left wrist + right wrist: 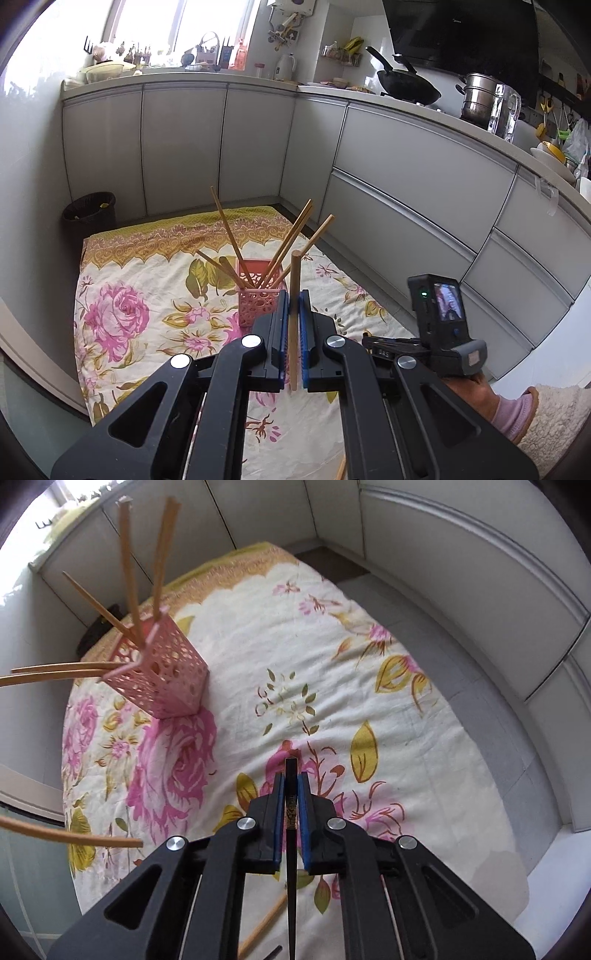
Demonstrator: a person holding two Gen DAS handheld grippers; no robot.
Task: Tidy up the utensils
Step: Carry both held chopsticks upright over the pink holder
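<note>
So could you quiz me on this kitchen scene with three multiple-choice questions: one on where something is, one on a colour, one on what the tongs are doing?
1. Where does the pink holder stand?
A. on the counter
B. on the floral cloth
C. in the bin

2. What colour is the chopstick in the right tongs?
A. black
B. pale wood
C. red

3. What are the left tongs doing?
A. open, empty
B. shut, empty
C. shut on a wooden chopstick

Answers: 1 B, its base rests on the cloth; 2 A, a dark stick lies between the blue pads; 3 C, the pads clamp the stick.
</note>
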